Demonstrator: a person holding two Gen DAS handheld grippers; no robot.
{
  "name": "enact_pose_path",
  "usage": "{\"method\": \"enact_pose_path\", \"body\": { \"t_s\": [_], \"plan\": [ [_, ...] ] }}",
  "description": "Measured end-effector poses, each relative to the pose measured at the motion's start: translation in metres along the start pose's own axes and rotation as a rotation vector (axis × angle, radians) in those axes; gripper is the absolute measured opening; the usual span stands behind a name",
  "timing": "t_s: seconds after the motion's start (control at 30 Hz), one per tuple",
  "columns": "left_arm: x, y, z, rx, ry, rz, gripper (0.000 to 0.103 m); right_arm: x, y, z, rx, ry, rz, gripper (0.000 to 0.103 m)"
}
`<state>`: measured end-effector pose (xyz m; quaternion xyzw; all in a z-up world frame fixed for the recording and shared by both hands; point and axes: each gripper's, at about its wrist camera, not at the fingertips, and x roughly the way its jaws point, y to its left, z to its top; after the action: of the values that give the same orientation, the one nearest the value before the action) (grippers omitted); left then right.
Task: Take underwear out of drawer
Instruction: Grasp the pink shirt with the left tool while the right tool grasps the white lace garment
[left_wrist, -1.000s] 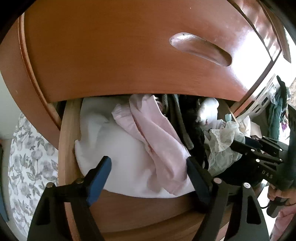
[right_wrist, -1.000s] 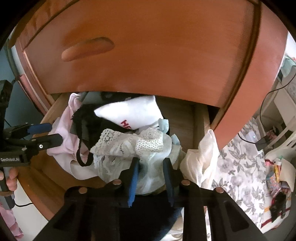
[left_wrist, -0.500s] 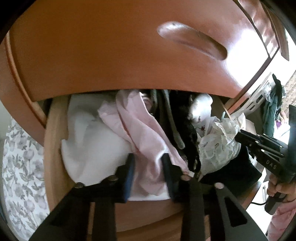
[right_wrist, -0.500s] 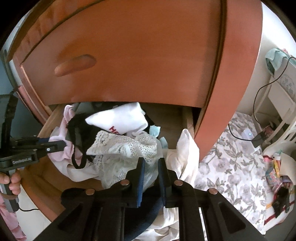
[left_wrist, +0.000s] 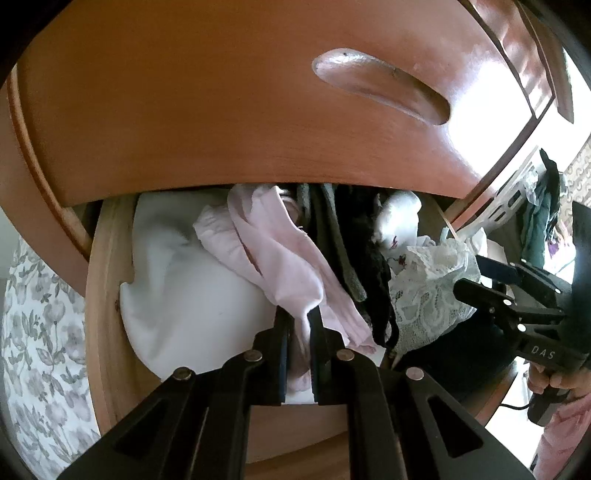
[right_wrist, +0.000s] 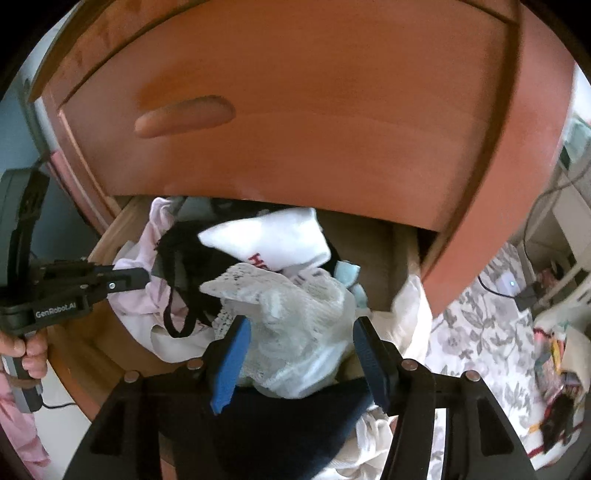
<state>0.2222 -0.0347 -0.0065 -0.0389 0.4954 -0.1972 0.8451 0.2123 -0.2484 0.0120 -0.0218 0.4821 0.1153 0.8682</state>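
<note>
We have the left gripper just closed on the pink underwear at the drawer's near edge to lift it, while the right gripper, just reopened wide, straddles the lace piece unpinched.

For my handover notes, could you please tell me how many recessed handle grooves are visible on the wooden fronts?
1: the handle groove is on the closed drawer front above the open drawer. Others may be outside the views.
</note>
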Motion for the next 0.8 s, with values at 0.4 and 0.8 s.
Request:
{"method": "enact_pose_path", "body": {
  "t_s": [0.4,0.8],
  "plan": [
    [0.009,-0.004,0.008,0.013,0.027,-0.007,0.009,0.021,0.013,0.015,-0.058,0.036,0.023,0.062],
    [0.011,-0.004,0.01,0.014,0.033,-0.015,0.009,0.028,0.014,0.02,-0.076,0.066,0.008,0.061]
  ]
}}
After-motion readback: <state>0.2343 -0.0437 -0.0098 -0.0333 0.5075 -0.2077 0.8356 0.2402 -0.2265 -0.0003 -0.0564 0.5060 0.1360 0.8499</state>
